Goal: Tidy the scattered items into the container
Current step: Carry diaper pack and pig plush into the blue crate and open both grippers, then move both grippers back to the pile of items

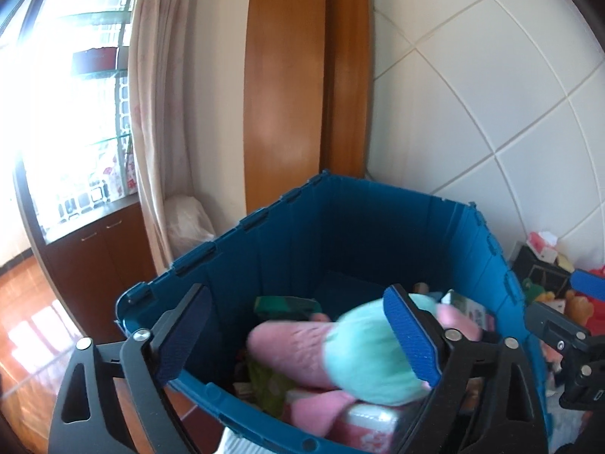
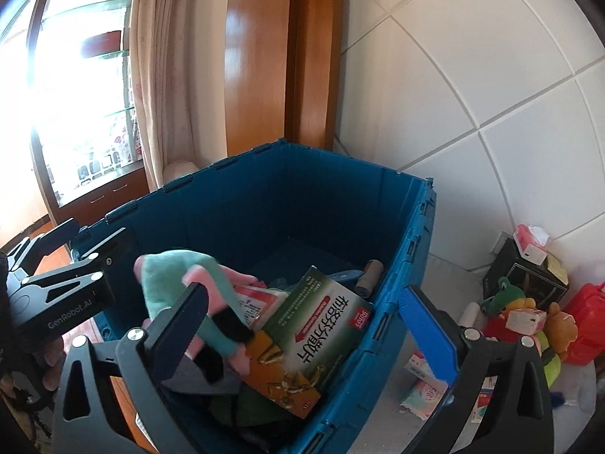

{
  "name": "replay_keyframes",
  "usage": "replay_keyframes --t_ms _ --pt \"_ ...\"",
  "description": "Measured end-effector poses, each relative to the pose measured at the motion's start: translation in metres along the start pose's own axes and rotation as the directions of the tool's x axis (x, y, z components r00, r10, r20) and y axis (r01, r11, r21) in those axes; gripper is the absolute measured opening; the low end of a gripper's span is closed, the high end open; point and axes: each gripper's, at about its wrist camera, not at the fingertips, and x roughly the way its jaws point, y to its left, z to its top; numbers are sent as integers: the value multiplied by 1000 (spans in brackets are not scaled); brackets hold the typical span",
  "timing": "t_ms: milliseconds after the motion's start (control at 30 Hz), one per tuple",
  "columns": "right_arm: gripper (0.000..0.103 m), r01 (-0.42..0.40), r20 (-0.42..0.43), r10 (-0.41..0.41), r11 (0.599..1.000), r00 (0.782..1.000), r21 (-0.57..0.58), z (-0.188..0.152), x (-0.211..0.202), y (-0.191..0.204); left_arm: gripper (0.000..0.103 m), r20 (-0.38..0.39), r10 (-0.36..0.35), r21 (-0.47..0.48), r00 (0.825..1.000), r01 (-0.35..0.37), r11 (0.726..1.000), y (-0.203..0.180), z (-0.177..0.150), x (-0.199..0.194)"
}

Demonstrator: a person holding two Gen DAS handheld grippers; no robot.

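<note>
A blue plastic crate [image 1: 340, 227] [image 2: 264, 196] stands on the floor by the wall and holds several items. My left gripper [image 1: 298, 335] is open above the crate. A pink and mint plush toy [image 1: 340, 355] [image 2: 177, 276] is blurred just below its fingers, over the crate's contents. My right gripper [image 2: 302, 333] is open and empty over the crate's right rim. Under it a green and orange box with Chinese text [image 2: 310, 336] lies in the crate. The left gripper's body also shows at the left of the right wrist view [image 2: 64, 287].
Scattered items lie on the white surface right of the crate: a green frog plush [image 2: 503, 295], a red toy [image 2: 590, 325], a black box [image 2: 529, 276], tissue packs [image 2: 419, 389]. Behind stand a tiled wall, a wooden door frame [image 1: 302, 75] and a curtain [image 1: 159, 113].
</note>
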Motion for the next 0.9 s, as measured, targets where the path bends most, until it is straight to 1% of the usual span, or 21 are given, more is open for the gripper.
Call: replay_keyframes --t_ms 133,300,433,467,567,633,733,833,900 --pt "103 82 45 -82 997 996 12 -7 -22 -15 102 32 -57 22 998 57 998 -23 3 -15" --pt "103 163 66 -168 984 984 70 -22 -51 -55 102 73 -140 67 988 135 989 -74 6 -42" --pt "103 229 79 -242 963 967 140 -43 -81 -106 102 94 -208 106 974 198 974 -126 3 -67" --pt "103 248 77 -262 955 962 160 -51 -88 -121 102 102 -225 120 969 212 970 -144 0 -75" --pt "103 299 60 -320 927 946 228 -76 -112 -176 102 111 -271 138 956 255 957 -193 -10 -92" --pt "103 312 52 -336 914 940 260 -92 -125 -210 102 100 -297 131 950 283 950 -223 -19 -99" --pt "103 320 38 -346 900 937 296 -119 -142 -265 102 56 -317 142 947 307 941 -275 -38 -101" --pt "103 310 9 -330 896 944 317 -148 -149 -313 102 -7 -315 171 949 311 935 -324 -64 -94" --pt "103 319 -39 -325 889 945 328 -165 -146 -340 102 -62 -307 199 950 313 929 -347 -82 -83"
